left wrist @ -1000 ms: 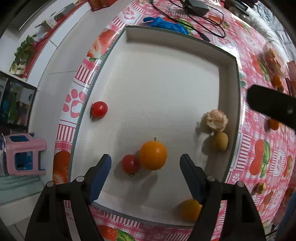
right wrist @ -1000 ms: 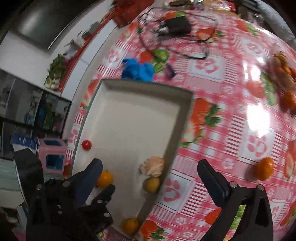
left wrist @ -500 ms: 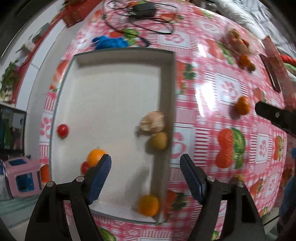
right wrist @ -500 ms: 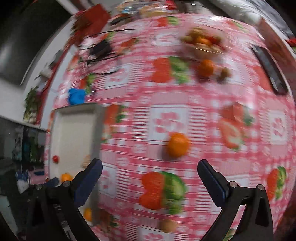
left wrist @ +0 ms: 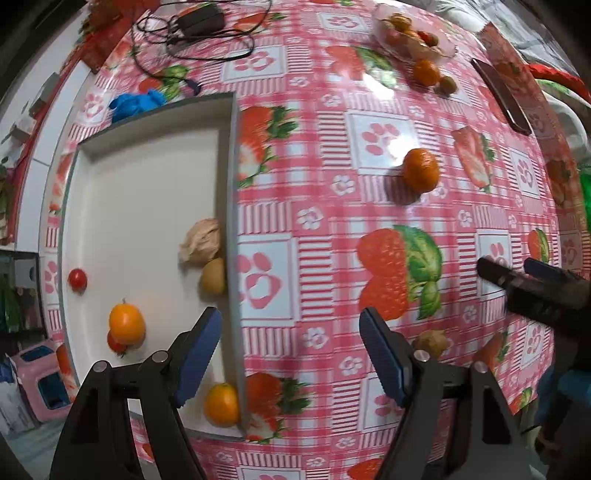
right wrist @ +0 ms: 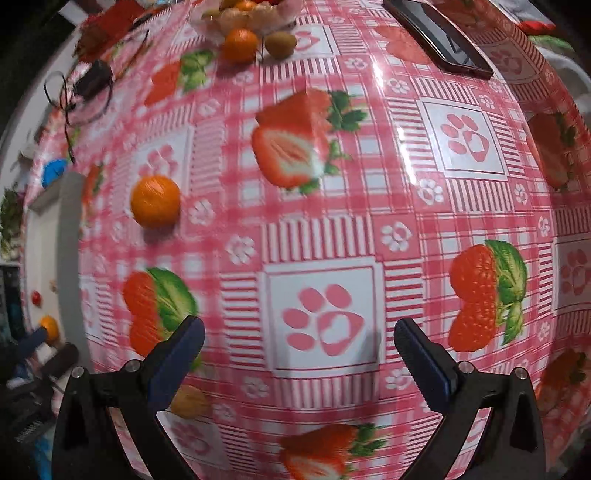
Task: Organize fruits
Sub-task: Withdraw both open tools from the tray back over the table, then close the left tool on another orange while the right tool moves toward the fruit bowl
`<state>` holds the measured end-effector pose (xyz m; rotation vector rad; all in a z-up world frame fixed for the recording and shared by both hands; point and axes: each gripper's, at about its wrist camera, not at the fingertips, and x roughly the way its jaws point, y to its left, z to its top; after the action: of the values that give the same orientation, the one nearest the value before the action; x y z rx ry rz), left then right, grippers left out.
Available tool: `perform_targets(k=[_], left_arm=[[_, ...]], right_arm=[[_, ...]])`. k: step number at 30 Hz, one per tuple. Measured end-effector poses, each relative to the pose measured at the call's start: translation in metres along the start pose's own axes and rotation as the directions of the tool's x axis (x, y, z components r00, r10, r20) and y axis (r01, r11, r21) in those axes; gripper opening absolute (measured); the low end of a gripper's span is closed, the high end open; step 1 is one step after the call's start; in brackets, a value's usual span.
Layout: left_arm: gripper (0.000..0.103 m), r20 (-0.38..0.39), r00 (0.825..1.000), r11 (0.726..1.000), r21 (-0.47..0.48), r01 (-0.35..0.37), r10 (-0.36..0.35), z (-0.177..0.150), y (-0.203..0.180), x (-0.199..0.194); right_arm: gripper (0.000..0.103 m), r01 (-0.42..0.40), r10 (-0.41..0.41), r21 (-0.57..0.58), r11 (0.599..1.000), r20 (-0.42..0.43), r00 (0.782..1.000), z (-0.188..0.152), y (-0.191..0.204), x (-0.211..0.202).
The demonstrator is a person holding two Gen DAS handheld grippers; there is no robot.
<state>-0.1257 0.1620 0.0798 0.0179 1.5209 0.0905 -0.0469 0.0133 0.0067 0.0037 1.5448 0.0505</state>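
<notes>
A white tray (left wrist: 147,184) on the pink tablecloth holds several fruits: a small tomato (left wrist: 77,279), an orange fruit (left wrist: 126,324), a husked fruit (left wrist: 201,240), a yellow-brown fruit (left wrist: 213,276) and an orange (left wrist: 221,404). A loose orange (left wrist: 421,171) lies on the cloth; it also shows in the right wrist view (right wrist: 155,201). A small husked fruit (left wrist: 433,341) lies near my left gripper (left wrist: 291,354), which is open and empty over the tray's right wall. My right gripper (right wrist: 299,354) is open and empty over bare cloth.
A clear bowl of fruit (left wrist: 410,35) sits at the far side with an orange (right wrist: 240,45) and a green-brown fruit (right wrist: 280,43) beside it. A phone (right wrist: 439,40), a charger with cables (left wrist: 199,22) and a blue cloth (left wrist: 136,105) lie on the table.
Both grippers have swung right, away from the tray and over the tablecloth. The loose orange now lies left of the right gripper's view. Both stay open.
</notes>
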Motion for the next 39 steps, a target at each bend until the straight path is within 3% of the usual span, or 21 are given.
perform_targets(k=[8,11,17,20,23,31,36,39], left_arm=[[0.08,0.009,1.0,0.999,0.032,0.008,-0.008,0.026,-0.03,-0.004],[0.08,0.008,1.0,0.999,0.034,0.006,-0.006,0.022,-0.033,-0.006],[0.08,-0.009,1.0,1.0,0.019,0.014,-0.014,0.031,-0.038,-0.002],[0.08,-0.007,0.999,0.999,0.012,0.032,-0.032,0.04,-0.039,-0.004],[0.08,0.003,0.999,0.999,0.019,0.036,-0.036,0.046,-0.045,-0.008],[0.08,-0.007,0.998,0.998,-0.025,0.061,-0.061,0.076,-0.046,0.002],[0.08,0.006,0.998,0.997,-0.039,0.07,-0.07,0.095,-0.048,0.006],[0.08,0.002,0.998,0.997,-0.047,0.065,-0.065,0.107,-0.05,0.011]], right_arm=[[0.103,0.047,-0.048,-0.044,0.998,-0.015,0.999,-0.009,-0.01,0.012],[0.103,0.061,-0.062,-0.032,0.998,-0.027,0.998,-0.012,-0.02,0.018],[0.103,0.093,-0.091,-0.062,0.994,0.033,0.995,-0.025,-0.027,0.016],[0.103,0.076,-0.081,-0.078,0.994,-0.058,0.995,-0.019,-0.025,0.018],[0.103,-0.014,0.014,-0.033,0.999,0.002,1.0,0.004,-0.024,-0.003],[0.103,-0.058,0.075,-0.086,0.995,0.214,0.974,0.088,0.002,-0.055],[0.103,-0.031,0.067,-0.137,0.99,0.262,0.963,0.138,0.02,-0.046],[0.091,-0.05,0.08,-0.128,0.991,0.246,0.966,0.158,0.021,-0.035]])
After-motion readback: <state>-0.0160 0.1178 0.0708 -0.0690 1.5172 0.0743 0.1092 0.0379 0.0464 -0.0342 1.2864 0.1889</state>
